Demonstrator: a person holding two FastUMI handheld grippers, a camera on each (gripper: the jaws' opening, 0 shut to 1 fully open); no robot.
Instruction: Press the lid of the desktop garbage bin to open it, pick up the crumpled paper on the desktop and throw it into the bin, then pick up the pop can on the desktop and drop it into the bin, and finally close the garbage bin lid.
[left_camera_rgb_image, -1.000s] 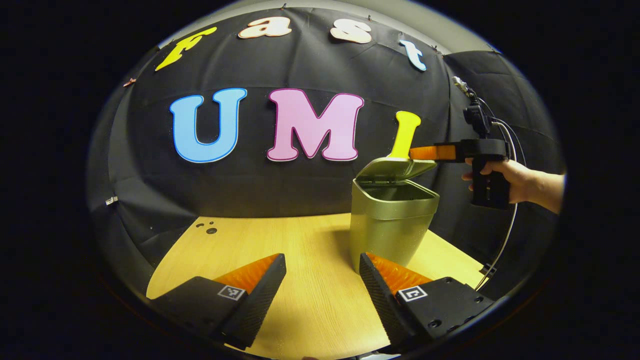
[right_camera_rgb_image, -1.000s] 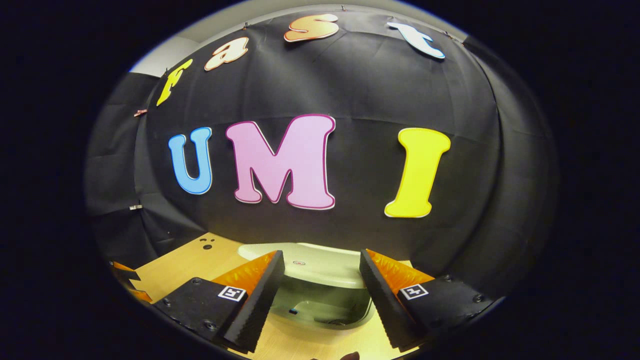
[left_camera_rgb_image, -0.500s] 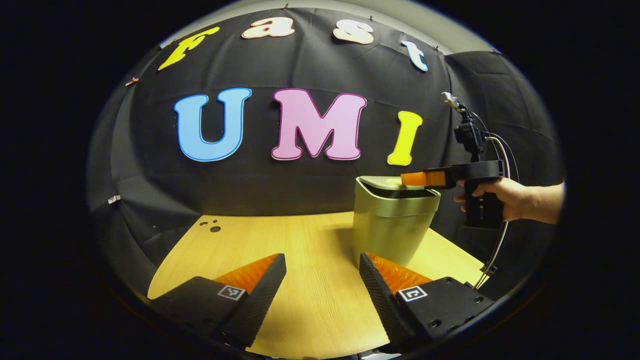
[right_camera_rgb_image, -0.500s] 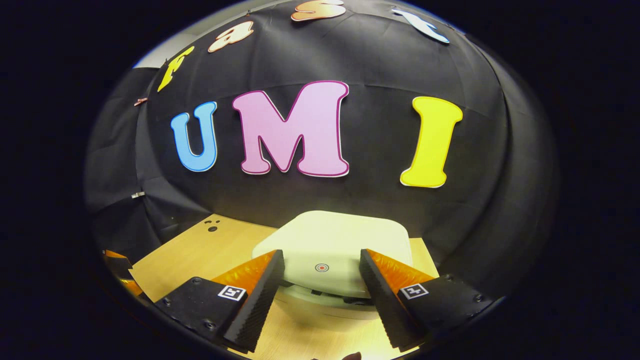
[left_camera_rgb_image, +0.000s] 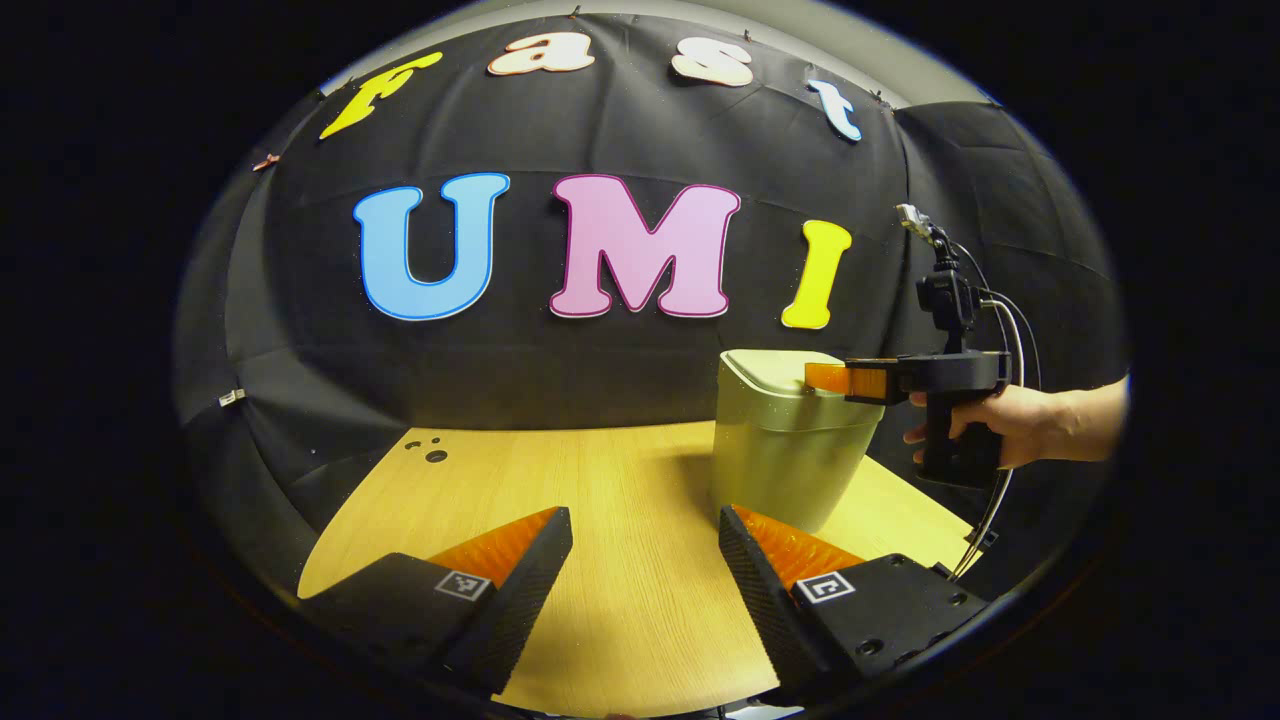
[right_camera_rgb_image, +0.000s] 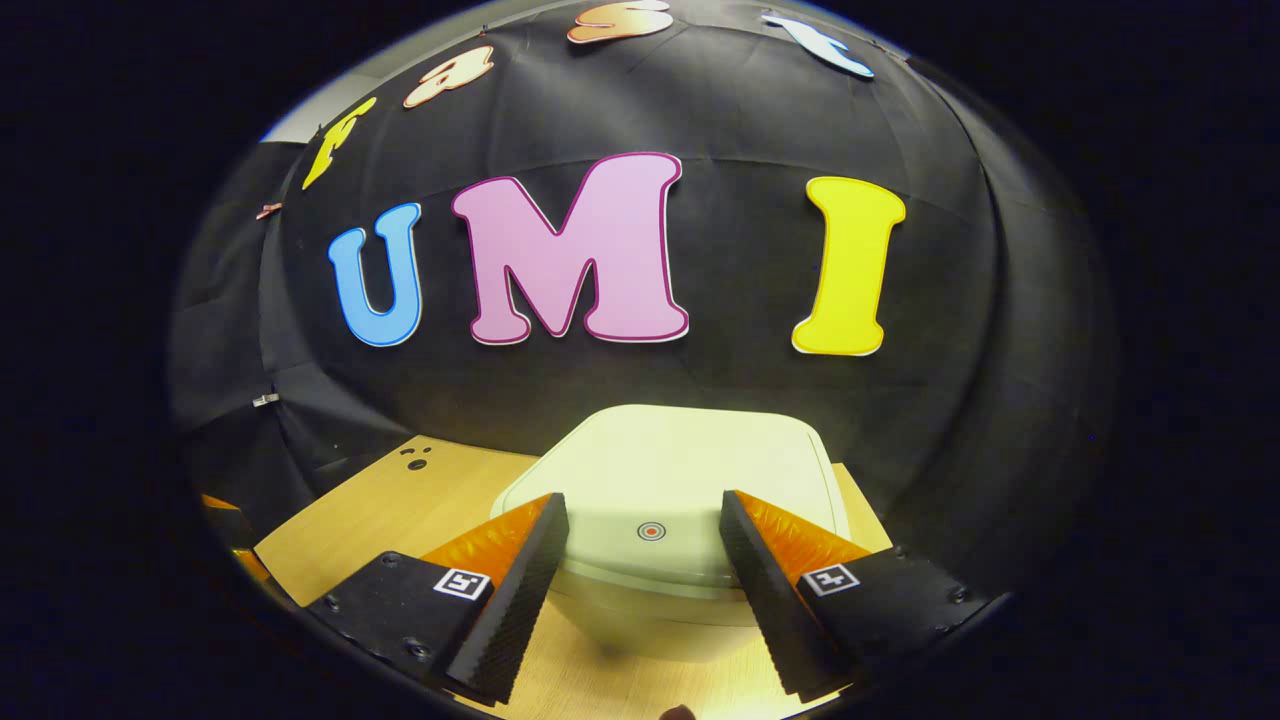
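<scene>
Down goes the lid (right_camera_rgb_image: 690, 470): a second ago it stood tipped up over the open mouth of the garbage bin (left_camera_rgb_image: 790, 450), half a second ago it was nearly flat, and now it sits shut on the bin's rim. With it the right gripper (right_camera_rgb_image: 645, 530) has come lower, following the lid down.

From the right gripper view, its fingers are spread wide, one to each side of the small round target mark (right_camera_rgb_image: 651, 531) on the lid's near edge. Nothing is held between them. Whether the fingertips press on the lid or hang just above it cannot be told from here.

Over in the left gripper view, that same right gripper (left_camera_rgb_image: 830, 378) reaches in level from the right, fingertips at the near right edge of the closed lid (left_camera_rgb_image: 775, 365), and a hand (left_camera_rgb_image: 985, 425) wraps its handle with a cable looping down behind.

And the left gripper (left_camera_rgb_image: 645, 545) hangs low over the wooden table (left_camera_rgb_image: 600, 500), well back from the bin, with its fingers wide apart and nothing between them. It has barely budged across the three moments.

On the table's right side stands the bin, upright, close to the far edge by the black cloth. A few dark holes (left_camera_rgb_image: 430, 450) mark the table's far left corner.
</scene>
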